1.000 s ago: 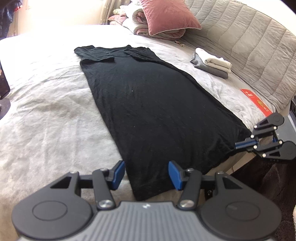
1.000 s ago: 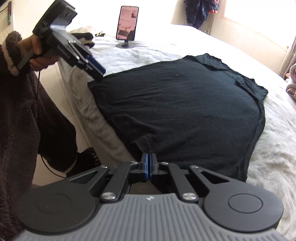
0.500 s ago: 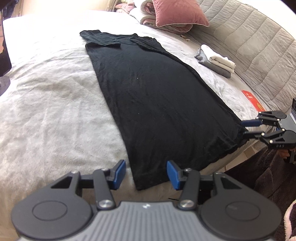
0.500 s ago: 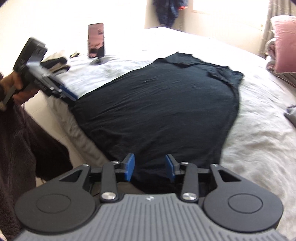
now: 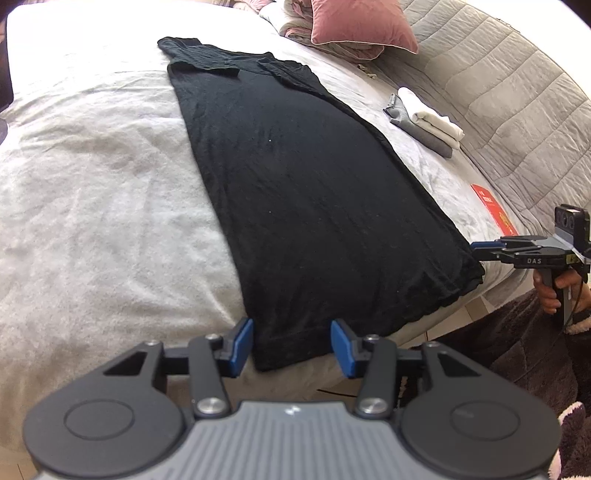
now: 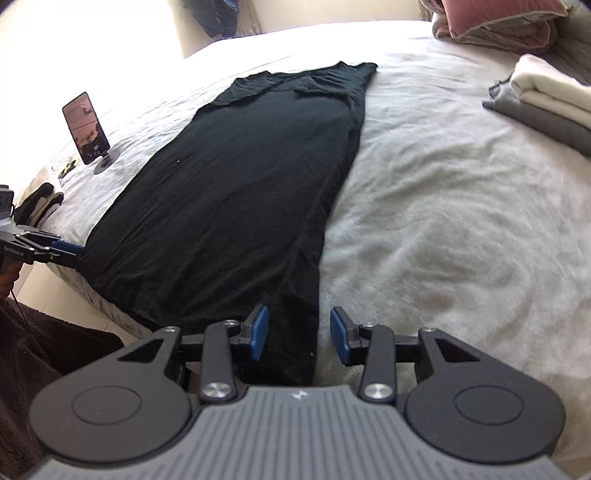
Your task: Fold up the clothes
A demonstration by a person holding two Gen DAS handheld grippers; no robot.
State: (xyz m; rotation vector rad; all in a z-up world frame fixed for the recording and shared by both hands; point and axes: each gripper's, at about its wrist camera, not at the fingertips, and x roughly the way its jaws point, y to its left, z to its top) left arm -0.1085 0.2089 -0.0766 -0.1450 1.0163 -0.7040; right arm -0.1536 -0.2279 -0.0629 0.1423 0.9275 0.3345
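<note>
A black T-shirt (image 5: 310, 192) lies flat and lengthwise on the bed, sleeves folded in at the far end, hem at the near edge. It also shows in the right wrist view (image 6: 229, 192). My left gripper (image 5: 291, 345) is open, its blue pads either side of the hem's left corner. My right gripper (image 6: 299, 338) is open around the hem's right corner. Each gripper shows in the other's view, the right (image 5: 480, 245) and the left (image 6: 68, 251), at the hem's ends.
A folded white and grey stack (image 5: 424, 122) lies right of the shirt. A pink pillow on bedding (image 5: 362, 26) sits at the far end. A red packet (image 5: 495, 208) lies by the grey headboard. A phone on a stand (image 6: 86, 129) stands left.
My right gripper opened, letting go of the hem corner, and now straddles it. Both grippers rose slightly and came level with the hem. The shirt now lies flat.
</note>
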